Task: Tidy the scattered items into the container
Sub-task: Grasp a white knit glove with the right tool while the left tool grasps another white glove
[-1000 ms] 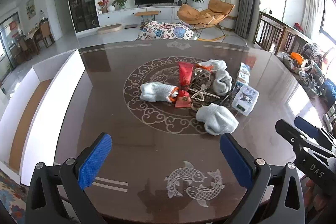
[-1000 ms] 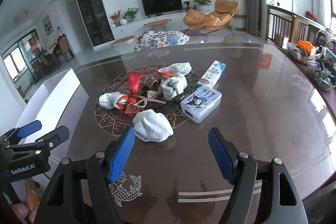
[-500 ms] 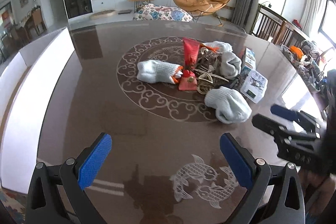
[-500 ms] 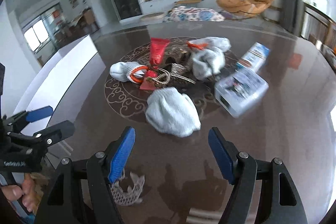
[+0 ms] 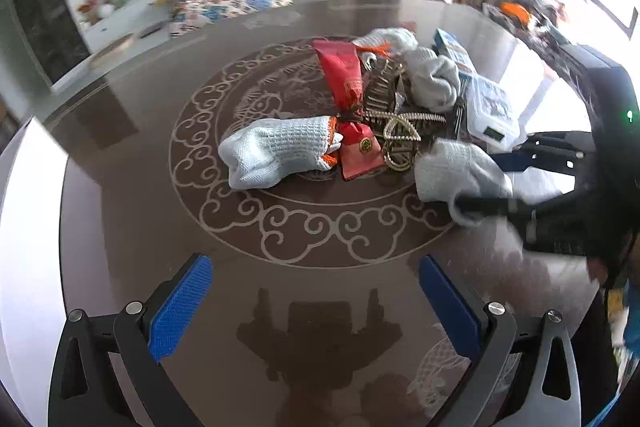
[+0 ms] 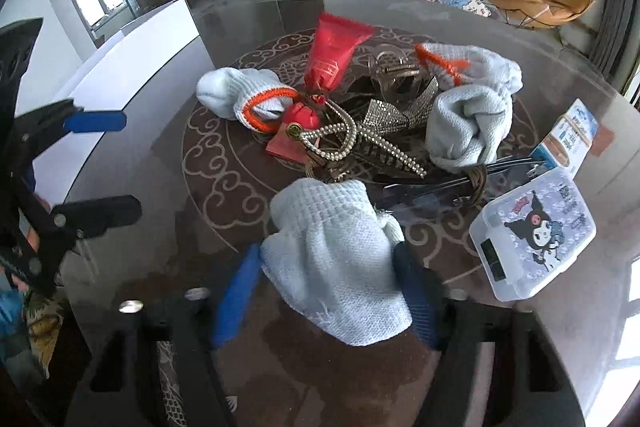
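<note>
Now right hand-held gripper (image 6: 326, 301) around glove (image 6: 336, 259).

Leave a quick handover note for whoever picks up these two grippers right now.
Right gripper: jaws just closing around the nearest white glove, which sits between the pads.
Left gripper: open, empty, over bare table.
Pile mid-table: other gloves, red tube, hair clips, clear box, small carton.
Done: nothing put away.
Left: everything; no container in view.

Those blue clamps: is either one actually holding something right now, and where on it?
The right gripper has just closed on the nearest white glove, pinching its sides. The left gripper holds nothing.
</note>
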{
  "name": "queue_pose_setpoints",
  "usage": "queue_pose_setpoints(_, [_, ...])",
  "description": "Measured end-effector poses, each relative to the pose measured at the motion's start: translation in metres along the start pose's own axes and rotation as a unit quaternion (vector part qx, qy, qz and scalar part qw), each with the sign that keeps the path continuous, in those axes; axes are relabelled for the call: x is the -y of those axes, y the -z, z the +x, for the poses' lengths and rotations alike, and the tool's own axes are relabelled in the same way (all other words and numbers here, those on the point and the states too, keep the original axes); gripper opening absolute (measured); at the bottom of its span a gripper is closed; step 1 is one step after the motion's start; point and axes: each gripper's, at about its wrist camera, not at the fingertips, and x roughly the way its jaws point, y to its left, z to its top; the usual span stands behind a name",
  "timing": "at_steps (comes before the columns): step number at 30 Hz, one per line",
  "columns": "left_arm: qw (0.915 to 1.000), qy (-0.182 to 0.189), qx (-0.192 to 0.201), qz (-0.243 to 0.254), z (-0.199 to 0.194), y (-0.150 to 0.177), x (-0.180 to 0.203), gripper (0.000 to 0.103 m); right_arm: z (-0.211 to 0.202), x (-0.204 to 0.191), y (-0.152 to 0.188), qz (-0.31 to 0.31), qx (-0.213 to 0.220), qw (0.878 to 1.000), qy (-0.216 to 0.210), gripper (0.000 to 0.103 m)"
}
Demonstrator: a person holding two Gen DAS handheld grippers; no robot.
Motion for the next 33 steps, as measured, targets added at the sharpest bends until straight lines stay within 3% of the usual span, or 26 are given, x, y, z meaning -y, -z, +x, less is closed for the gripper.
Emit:
queue_pose_setpoints(3, [0.9992, -0.005, -0.011, 0.039, 0.007, -0.011, -0.003, 0.103, -0.008, 0.008, 0.004, 0.018, 0.008, 1.0, -0.01, 0.025])
queue_pose_setpoints(7, [0.9934, 0.008, -0.026, 0.111, 0.023, -0.035, -0.002, 0.103, -0.026, 0.014, 0.015, 0.047, 0.026, 0.998, -0.024, 0.024])
queue_pose_setpoints(11, [0.9864, -0.021, -0.035, 0.159, 0.035, -0.06, -0.009, 0.103, -0.04, 0.019, 0.026, 0.081, 0.038, 0.994, -0.057, 0.024])
queue_pose_setpoints(17, [0.9882, 0.021, -0.041, 0.146, 0.053, -0.084, -0.031, 0.103, -0.05, 0.019, 0.036, 0.103, 0.041, 0.991, -0.081, 0.024])
queue_pose_setpoints(21, [0.984, 0.022, -0.066, 0.164, 0.074, -0.078, -0.026, 0.103, -0.056, 0.024, 0.039, 0.12, 0.047, 0.988, -0.086, 0.024])
queue_pose_setpoints(23, [0.9843, 0.047, -0.077, 0.152, 0.078, -0.075, -0.026, 0.103, -0.059, 0.025, 0.04, 0.124, 0.05, 0.987, -0.087, 0.024])
queue_pose_setpoints(26, [0.9861, 0.095, -0.059, 0.123, 0.068, -0.074, -0.029, 0.101, -0.062, 0.026, 0.04, 0.125, 0.054, 0.987, -0.086, 0.024])
queue_pose_setpoints(28, [0.9873, 0.105, -0.053, 0.107, 0.062, -0.073, -0.031, 0.068, -0.064, 0.026, 0.041, 0.127, 0.056, 0.987, -0.084, 0.024])
queue_pose_setpoints(29, [0.9882, 0.105, -0.053, 0.098, 0.059, -0.072, -0.032, 0.063, -0.065, 0.025, 0.041, 0.128, 0.057, 0.987, -0.082, 0.024])
queue_pose_setpoints(30, [0.9892, 0.104, -0.053, 0.088, 0.055, -0.069, -0.032, 0.051, -0.066, 0.025, 0.042, 0.129, 0.059, 0.987, -0.081, 0.024])
queue_pose_setpoints(31, [0.9902, 0.104, -0.052, 0.078, 0.05, -0.067, -0.033, 0.028, -0.067, 0.024, 0.043, 0.129, 0.06, 0.987, -0.08, 0.024])
queue_pose_setpoints(33, [0.9923, 0.102, -0.048, 0.053, 0.042, -0.06, -0.034, 0.022, -0.068, 0.023, 0.044, 0.13, 0.063, 0.987, -0.077, 0.024])
